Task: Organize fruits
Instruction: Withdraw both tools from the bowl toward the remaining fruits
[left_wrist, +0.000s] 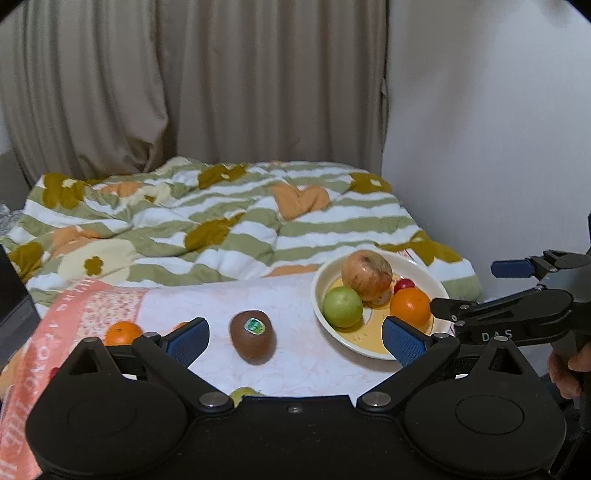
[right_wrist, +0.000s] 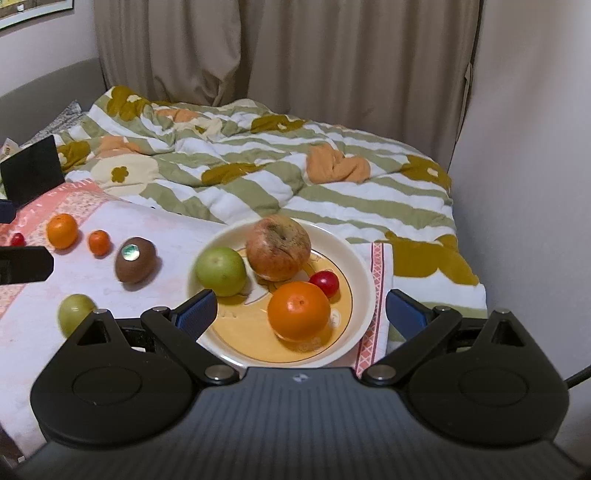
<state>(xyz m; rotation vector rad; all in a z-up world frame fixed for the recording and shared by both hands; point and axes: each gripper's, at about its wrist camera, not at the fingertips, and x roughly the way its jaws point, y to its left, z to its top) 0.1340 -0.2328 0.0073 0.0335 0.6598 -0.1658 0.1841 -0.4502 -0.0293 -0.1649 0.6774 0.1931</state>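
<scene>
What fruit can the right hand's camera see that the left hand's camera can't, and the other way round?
Only the right wrist view shows the whole green fruit on the cloth, the small red fruit at the far left, and the right gripper, open over the plate. Only the left wrist view shows the left gripper, open, and a hand. Both show the plate of four fruits, the kiwi and the striped blanket.

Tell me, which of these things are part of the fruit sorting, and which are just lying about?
Part of the job:
plate holding apple, green fruit, orange, cherry tomato
on the cloth: kiwi, two mandarins, small green fruit, red fruit

Just lying about:
quilt
curtain
black box
</scene>
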